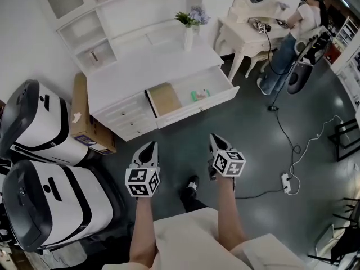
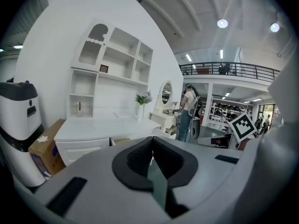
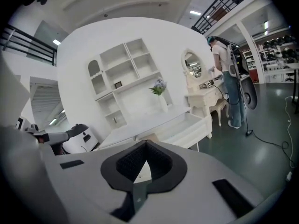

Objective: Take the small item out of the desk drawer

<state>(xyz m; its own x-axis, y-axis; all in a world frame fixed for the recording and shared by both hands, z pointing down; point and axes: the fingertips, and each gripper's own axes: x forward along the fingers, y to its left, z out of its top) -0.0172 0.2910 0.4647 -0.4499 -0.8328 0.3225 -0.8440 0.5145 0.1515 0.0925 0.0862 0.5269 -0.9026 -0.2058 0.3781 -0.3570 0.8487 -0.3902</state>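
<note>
A white desk (image 1: 146,66) with a shelf unit on top stands ahead, and its wide drawer (image 1: 202,108) is pulled open. Inside the drawer lies a small green item (image 1: 199,94), to the right of a brown panel (image 1: 164,98). My left gripper (image 1: 151,145) and right gripper (image 1: 215,138) hover side by side above the dark floor, short of the drawer front, both shut and holding nothing. In the left gripper view the left gripper (image 2: 152,141) points at the desk (image 2: 103,127). The right gripper (image 3: 145,143) faces the open drawer (image 3: 187,127) in its own view.
Two large white and black machines (image 1: 39,122) (image 1: 50,201) and a cardboard box (image 1: 84,122) stand left of the desk. A vase of flowers (image 1: 189,30) stands on the desktop. A person (image 1: 292,38) stands at a dressing table (image 1: 247,35) far right. A cable and power strip (image 1: 287,181) lie on the floor.
</note>
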